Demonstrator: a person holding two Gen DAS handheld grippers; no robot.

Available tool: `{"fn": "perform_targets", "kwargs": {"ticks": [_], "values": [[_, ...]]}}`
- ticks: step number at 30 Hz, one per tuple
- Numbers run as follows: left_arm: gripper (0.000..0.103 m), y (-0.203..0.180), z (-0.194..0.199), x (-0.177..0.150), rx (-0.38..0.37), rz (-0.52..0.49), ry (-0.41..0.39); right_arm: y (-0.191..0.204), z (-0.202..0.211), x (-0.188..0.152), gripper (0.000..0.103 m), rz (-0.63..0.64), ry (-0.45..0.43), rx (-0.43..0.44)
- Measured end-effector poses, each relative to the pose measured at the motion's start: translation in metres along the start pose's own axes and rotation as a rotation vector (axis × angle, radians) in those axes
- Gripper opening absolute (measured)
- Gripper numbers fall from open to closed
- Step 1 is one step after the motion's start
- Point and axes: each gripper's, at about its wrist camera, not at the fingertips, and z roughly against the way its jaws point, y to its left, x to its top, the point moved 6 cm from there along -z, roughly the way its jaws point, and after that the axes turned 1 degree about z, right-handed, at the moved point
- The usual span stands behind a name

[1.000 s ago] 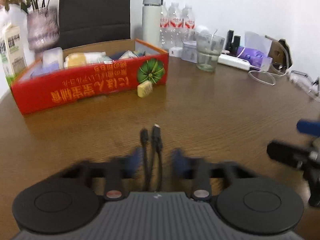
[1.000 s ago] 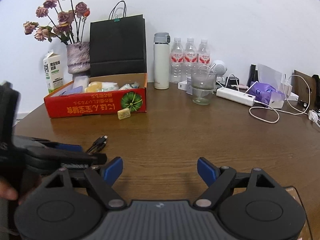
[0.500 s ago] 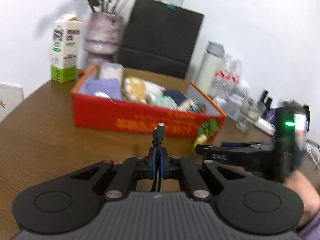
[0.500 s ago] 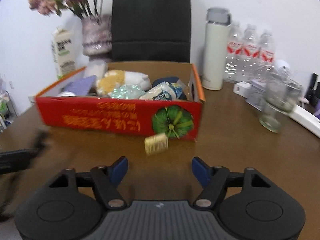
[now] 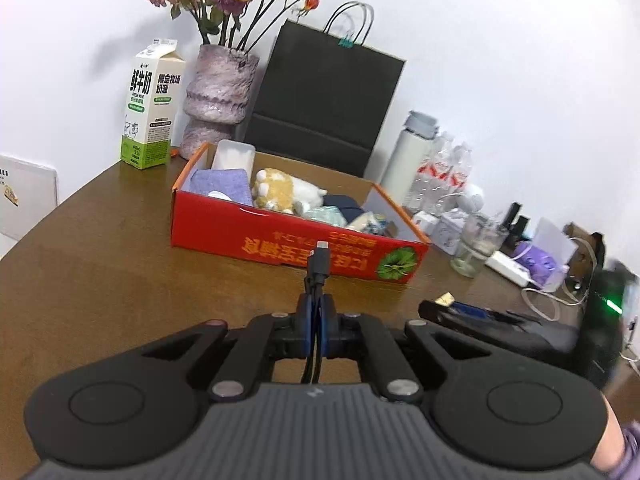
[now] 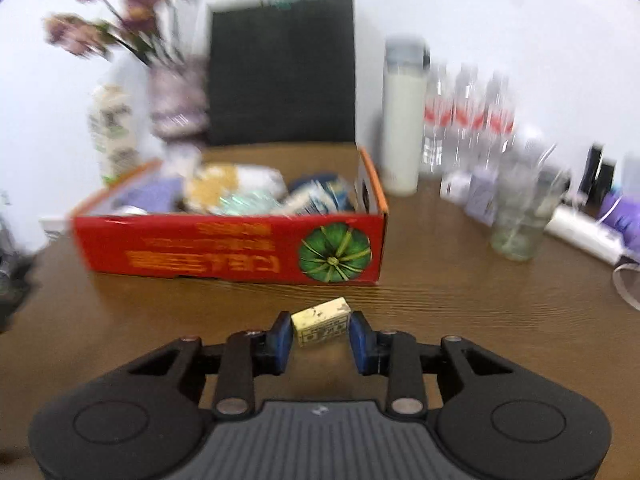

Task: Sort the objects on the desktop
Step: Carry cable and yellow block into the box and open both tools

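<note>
While closing, right tool [image 6: 320, 334] flanks eraser [image 6: 321, 321]

Shallow cardboard box [image 5: 280, 240]: we see red walls, orange lettering, a green pumpkin print, an orange rim.
Small rectangular eraser block [image 6: 321, 321]: pale yellow, with black print on one face.
Thin charging cable [image 5: 318, 264]: black, silver plug tip.
Wooden tabletop [image 5: 120, 280]: brown, fine grain lines.
Tall paper bag [image 5: 324, 100]: black.
Milk carton [image 5: 150, 108]: white above a green base.
Gripper [image 5: 317, 320] pads: blue on black.
</note>
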Motion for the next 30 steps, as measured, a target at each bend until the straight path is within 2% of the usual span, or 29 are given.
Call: {"fn": "perform_targets", "kwargs": {"ticks": [6, 9, 14, 19, 23, 26, 30], "values": [[0.005, -0.023, 0.053, -0.021, -0.018, -0.008, -0.023, 0.032, 0.106, -0.030, 0.029, 0.076, -0.083, 0.034], [0.004, -0.038, 0.082, -0.023, -0.044, -0.025, -0.053, 0.039, 0.143, -0.037, 0.030, 0.084, -0.104, 0.064], [0.004, -0.050, 0.119, -0.004, -0.104, -0.024, -0.145, 0.032, 0.182, -0.019, 0.030, 0.095, -0.185, 0.030], [0.004, -0.050, 0.126, 0.032, -0.135, -0.018, -0.196, 0.027, 0.193, 0.001, 0.030, 0.095, -0.226, 0.034], [0.004, -0.052, 0.112, 0.086, -0.142, -0.035, -0.241, 0.025, 0.188, 0.032, 0.030, 0.118, -0.271, 0.040], [0.004, -0.056, 0.094, 0.122, -0.139, -0.060, -0.246, 0.026, 0.174, 0.066, 0.030, 0.141, -0.285, 0.051], [0.004, -0.058, 0.061, 0.166, -0.139, -0.079, -0.207, 0.025, 0.149, 0.111, 0.030, 0.150, -0.272, 0.090]]}}
